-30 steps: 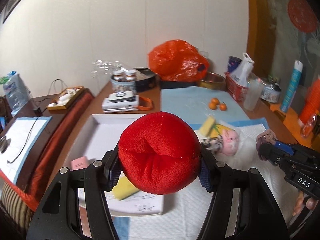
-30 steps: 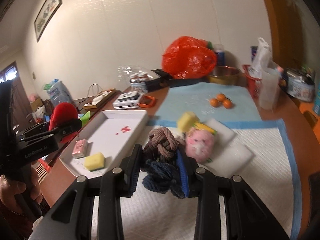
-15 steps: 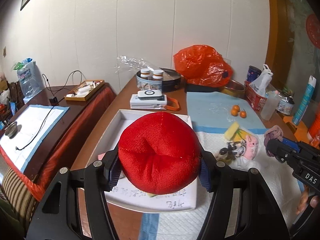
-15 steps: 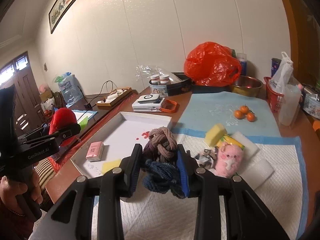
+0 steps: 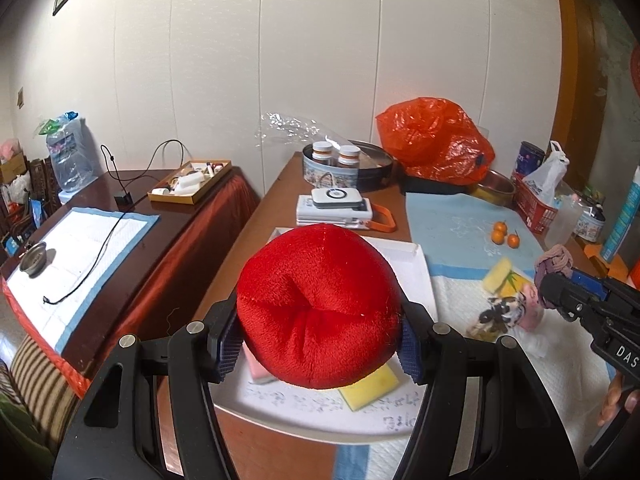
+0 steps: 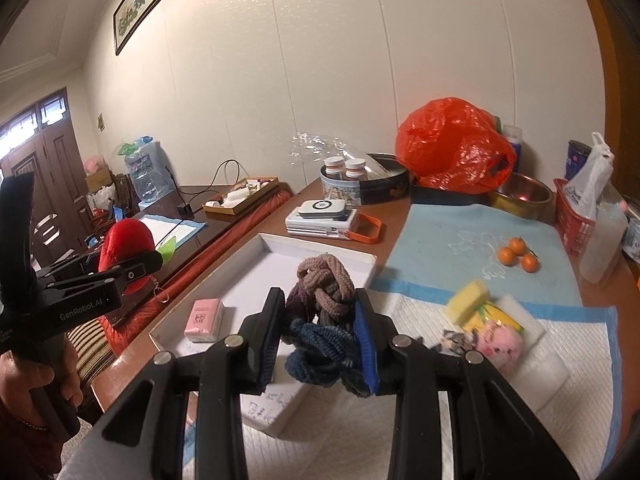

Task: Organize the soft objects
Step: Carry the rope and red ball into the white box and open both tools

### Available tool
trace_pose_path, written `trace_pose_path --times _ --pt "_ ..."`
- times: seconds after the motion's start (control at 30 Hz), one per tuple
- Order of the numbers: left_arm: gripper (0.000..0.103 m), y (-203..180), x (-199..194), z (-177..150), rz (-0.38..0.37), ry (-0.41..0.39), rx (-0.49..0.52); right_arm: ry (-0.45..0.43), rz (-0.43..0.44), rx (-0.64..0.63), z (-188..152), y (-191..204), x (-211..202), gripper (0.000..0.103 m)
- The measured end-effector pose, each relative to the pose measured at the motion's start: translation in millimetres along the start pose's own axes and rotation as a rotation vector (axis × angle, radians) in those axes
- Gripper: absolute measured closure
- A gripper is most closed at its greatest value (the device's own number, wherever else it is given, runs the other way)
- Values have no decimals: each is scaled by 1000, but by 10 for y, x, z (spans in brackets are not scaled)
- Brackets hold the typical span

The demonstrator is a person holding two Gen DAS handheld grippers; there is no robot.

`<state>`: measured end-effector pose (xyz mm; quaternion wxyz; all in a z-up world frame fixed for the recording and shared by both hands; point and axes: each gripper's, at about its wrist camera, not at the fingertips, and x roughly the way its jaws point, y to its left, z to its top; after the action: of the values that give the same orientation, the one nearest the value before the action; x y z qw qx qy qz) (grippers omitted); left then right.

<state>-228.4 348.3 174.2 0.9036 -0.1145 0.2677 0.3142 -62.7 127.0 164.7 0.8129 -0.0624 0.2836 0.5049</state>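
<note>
Jaws of the left gripper [image 5: 318, 348] clamp a red plush cushion [image 5: 318, 306] above the white tray's [image 5: 418, 276] near edge. Right gripper [image 6: 318, 338] pinches knotted hair ties [image 6: 322, 320] over that tray's near right corner.

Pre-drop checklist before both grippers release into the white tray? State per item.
1. Left gripper clamped on red plush: ok.
2. Right gripper clamped on knotted hair ties: ok.
3. White tray has bare floor for both: ok.
4. Pink packet and yellow sponge already in tray, out of the drop spot: cannot tell.
5. Red plush over the tray: cannot tell; in the right wrist view it looks left of the rim.
6. Grippers apart from each other: ok.
</note>
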Motion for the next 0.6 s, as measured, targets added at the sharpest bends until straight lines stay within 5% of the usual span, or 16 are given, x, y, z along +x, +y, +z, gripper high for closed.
trace_pose_path --times 0.3,0.6 --pt "39 214 424 114 5 57 -2 50 28 0 123 213 457 69" --pt "39 281 1145 4 9 212 -5 185 39 24 54 341 1233 67"
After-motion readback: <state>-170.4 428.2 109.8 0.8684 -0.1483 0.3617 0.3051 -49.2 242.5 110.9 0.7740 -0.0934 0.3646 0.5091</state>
